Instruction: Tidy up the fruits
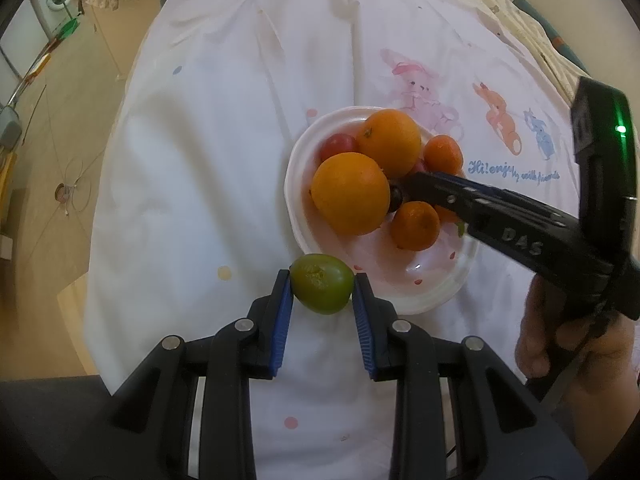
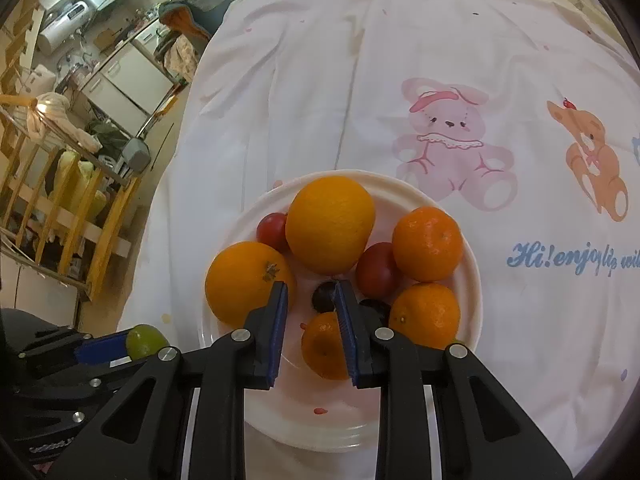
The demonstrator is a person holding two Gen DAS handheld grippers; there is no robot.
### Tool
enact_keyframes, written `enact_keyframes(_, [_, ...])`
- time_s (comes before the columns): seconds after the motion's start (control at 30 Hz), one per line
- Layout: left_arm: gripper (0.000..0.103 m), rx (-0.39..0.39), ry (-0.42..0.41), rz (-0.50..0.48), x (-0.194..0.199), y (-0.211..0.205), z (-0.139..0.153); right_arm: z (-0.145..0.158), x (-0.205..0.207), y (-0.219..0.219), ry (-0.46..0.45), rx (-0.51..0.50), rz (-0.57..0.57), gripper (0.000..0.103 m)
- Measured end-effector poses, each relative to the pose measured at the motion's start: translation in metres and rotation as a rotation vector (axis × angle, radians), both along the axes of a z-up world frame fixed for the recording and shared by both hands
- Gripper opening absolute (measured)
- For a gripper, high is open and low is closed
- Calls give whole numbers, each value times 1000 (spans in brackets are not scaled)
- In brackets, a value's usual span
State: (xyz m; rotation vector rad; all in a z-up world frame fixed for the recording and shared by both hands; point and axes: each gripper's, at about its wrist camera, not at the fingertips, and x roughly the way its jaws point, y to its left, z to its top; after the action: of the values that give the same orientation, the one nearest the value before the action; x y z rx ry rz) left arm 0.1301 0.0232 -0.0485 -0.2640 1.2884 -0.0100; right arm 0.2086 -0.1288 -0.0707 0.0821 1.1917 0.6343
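Observation:
A white plate (image 1: 436, 296) on a white printed cloth holds two big oranges (image 1: 351, 193), several small tangerines (image 1: 415, 225), red plums (image 1: 338, 145) and a dark plum (image 2: 323, 295). My left gripper (image 1: 322, 280) is shut on a green fruit (image 1: 321, 288) just left of the plate's near rim; it also shows in the right wrist view (image 2: 145, 340). My right gripper (image 2: 311, 286) is open over the plate, its fingertips beside the dark plum, holding nothing. In the left wrist view the right gripper (image 1: 400, 192) reaches in among the fruit.
The white cloth (image 2: 440, 60) with bear prints covers the table. Its left edge drops to the floor, with a wooden cot (image 2: 60, 200) and cabinets beyond. A person's hand (image 1: 560, 340) holds the right gripper at the right.

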Motion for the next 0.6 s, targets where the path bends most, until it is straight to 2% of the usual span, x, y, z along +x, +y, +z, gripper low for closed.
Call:
enact_keyframes(0.27, [26, 9, -1, -27, 2, -11, -4, 37, -18, -58, -5, 23, -147, 33])
enact_keyframes(0.33, [26, 16, 2, -44, 4, -18, -7, 46, -33, -73, -10, 15, -199, 55])
enact_keyframes(0.37, [26, 7, 4, -50, 6, -24, -10, 48, -39, -79, -14, 25, -220, 73])
enact_keyframes(0.4, [26, 2, 6, -54, 6, -27, -11, 51, -47, -86, -16, 38, -241, 78])
enact_keyframes(0.6, [26, 12, 9, -90, 16, -53, -22, 52, -79, -116, 12, 72, -336, 77])
